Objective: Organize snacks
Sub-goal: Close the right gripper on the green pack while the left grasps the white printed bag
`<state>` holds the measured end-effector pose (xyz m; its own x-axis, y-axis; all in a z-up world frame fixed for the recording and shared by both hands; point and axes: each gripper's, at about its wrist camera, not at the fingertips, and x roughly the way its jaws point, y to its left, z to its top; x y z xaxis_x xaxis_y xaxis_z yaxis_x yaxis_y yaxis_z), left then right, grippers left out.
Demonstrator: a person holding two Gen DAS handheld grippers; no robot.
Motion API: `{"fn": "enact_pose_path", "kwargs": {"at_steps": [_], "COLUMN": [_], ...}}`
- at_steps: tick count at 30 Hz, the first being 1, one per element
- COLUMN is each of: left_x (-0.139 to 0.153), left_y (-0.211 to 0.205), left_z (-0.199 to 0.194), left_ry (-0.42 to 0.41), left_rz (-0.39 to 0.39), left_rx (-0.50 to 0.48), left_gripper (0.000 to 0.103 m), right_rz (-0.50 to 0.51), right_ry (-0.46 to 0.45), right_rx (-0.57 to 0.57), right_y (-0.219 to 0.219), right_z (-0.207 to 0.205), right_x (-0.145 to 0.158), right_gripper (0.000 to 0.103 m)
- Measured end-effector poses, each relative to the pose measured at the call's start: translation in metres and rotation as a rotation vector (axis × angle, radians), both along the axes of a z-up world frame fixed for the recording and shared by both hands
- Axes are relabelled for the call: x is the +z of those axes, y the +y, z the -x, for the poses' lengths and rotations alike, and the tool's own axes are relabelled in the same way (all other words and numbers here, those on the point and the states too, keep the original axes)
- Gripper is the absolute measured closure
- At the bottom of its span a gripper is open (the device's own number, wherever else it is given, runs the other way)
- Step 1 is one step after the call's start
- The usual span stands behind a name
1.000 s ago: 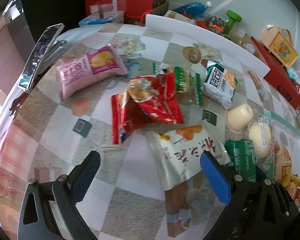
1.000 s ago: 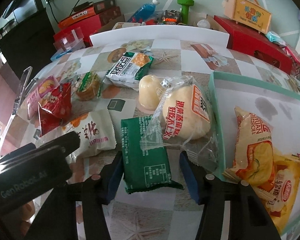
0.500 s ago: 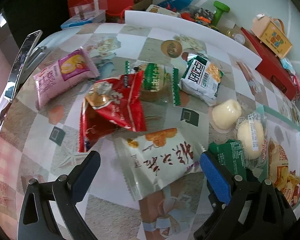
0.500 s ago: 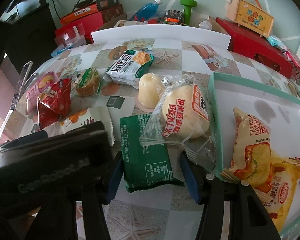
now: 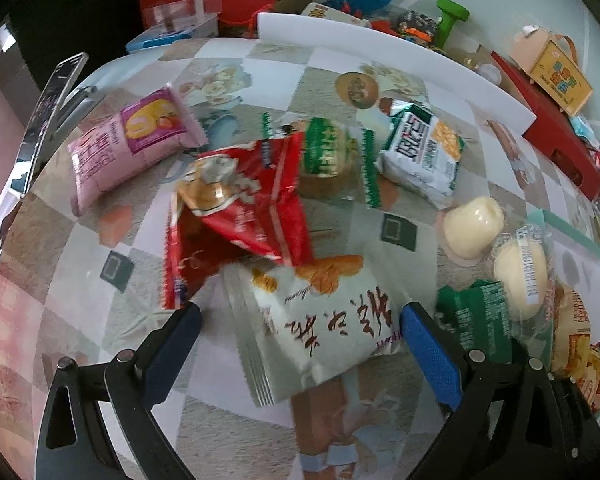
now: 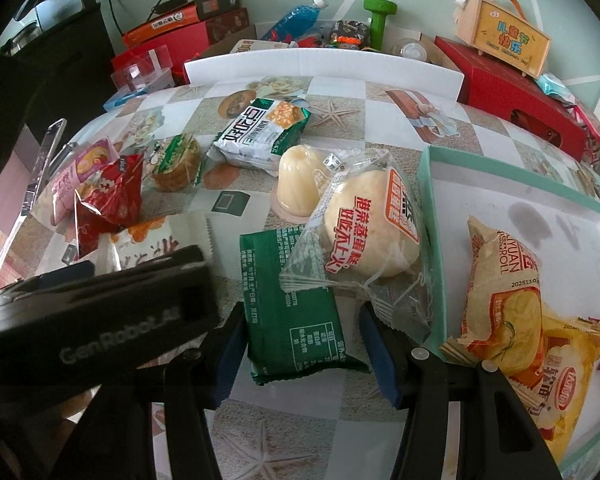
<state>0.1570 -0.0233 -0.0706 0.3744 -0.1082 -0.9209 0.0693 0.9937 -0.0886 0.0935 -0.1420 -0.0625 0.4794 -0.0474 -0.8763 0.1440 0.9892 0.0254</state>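
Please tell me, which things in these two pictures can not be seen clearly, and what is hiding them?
- White packet: in the right wrist view, mostly hidden behind the left gripper's black body.
- Green packet: its far corner lies under the clear-wrapped bun; in the left wrist view it is half hidden by the blue finger.
- Yellow packets in the tray: cut off by the picture's edge.
- Red packets: print blurred.

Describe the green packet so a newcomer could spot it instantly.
Find the teal tray on the table's right. Just left of its near corner lies the green packet, flat between the right gripper fingers. It's the only plain dark-green wrapper, partly under the bun bag.
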Motion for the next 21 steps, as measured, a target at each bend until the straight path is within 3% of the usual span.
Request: {"fn": "enact_pose_path", "kwargs": {"at_steps": [15, 21], "left_x": [-0.005, -0.001], "left_y": [0.049, 0.044], "left_z": [0.005, -0.005], "left_ry": [-0.035, -0.081], "left_rz": [0.001, 0.029], "left_rx": [0.077, 0.094], "left_gripper": [0.003, 0.003], "right_rz": [0.017, 0.017], "right_ry": [0.003, 0.003], "right_rx": [0.008, 0.008], "right_y": [0.002, 0.002], "right_z": [0.000, 0.000], "right_x": [0.000, -0.001], "right_gripper": [0.044, 0.044]}}
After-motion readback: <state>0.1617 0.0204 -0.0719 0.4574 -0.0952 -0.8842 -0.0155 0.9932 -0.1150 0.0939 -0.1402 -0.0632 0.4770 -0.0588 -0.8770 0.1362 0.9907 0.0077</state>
